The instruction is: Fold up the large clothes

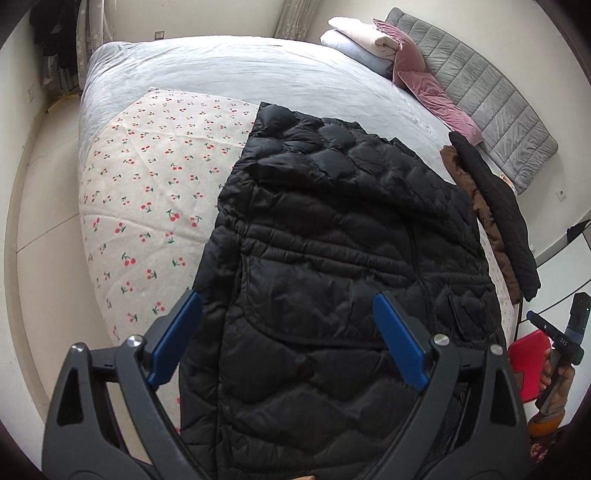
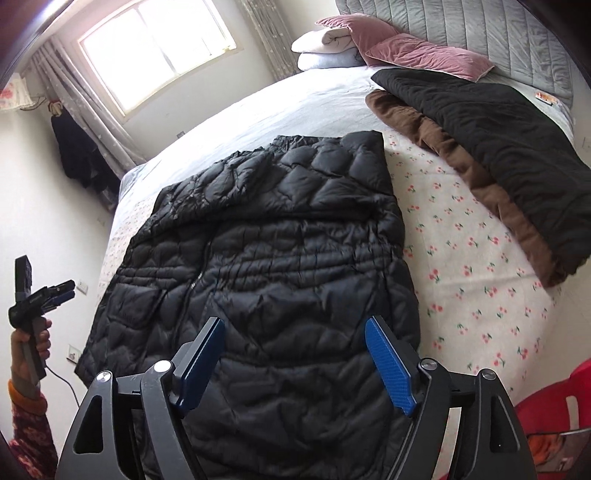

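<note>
Left wrist view looks down on a black quilted jacket [image 1: 332,236] spread flat on the cherry-print blanket [image 1: 147,184] that covers the near part of the bed [image 1: 240,70]. The left gripper [image 1: 288,314] hovers over the jacket's near end, its blue fingers [image 1: 173,341] spread wide with nothing between them. Right wrist view shows the right gripper [image 2: 295,338] likewise above the jacket's hem, fingers [image 2: 389,369] apart and empty. A folded black and brown blanket [image 2: 498,155] lies beside the jacket toward the headboard [image 2: 461,22], near pink pillows [image 2: 417,51]. A red stool [image 2: 554,424] stands by the bed.
</note>
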